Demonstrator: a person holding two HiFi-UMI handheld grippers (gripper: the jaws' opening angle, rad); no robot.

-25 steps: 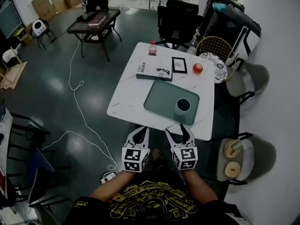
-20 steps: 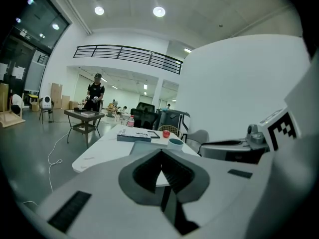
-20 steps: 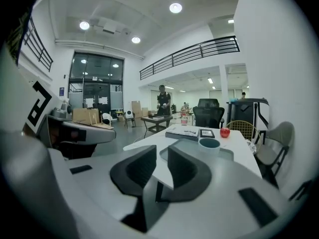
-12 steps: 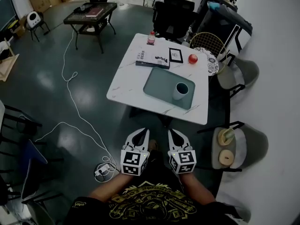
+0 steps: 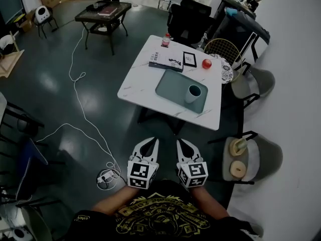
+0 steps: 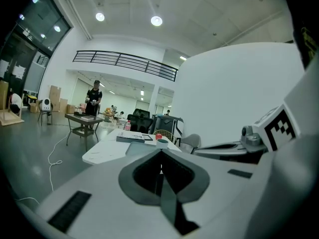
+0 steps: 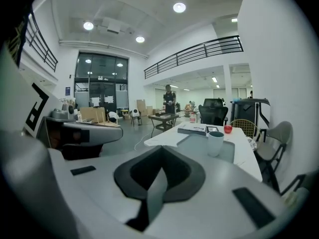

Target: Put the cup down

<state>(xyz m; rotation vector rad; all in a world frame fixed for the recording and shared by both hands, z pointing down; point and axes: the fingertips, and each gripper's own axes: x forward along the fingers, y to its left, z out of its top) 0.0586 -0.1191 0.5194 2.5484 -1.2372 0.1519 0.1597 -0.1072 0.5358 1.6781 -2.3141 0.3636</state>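
The white cup [image 5: 193, 93] with a dark inside stands upright on the grey-green tray [image 5: 173, 87], on the white table [image 5: 140, 82]. The right gripper view shows the cup [image 7: 216, 143] well ahead of my jaws. My left gripper [image 5: 153, 140] and right gripper [image 5: 180, 141] hang side by side over the floor, short of the table's near edge and apart from the cup. Both are shut with nothing between their jaws. In the left gripper view the cup's rim [image 6: 162, 141] peeks just above my shut left gripper [image 6: 160, 156].
A book [image 5: 166, 61], a small black frame [image 5: 190, 59], a red apple [image 5: 206, 63] and a bottle [image 5: 166, 39] sit on the table's far half. A chair [image 5: 261, 154] with round things on it stands at the right. A white cable [image 5: 75, 129] runs across the floor at the left.
The right gripper's jaws have closed, empty. Both grippers have drawn back from the table's near edge, and the table with the cup now lies farther off.
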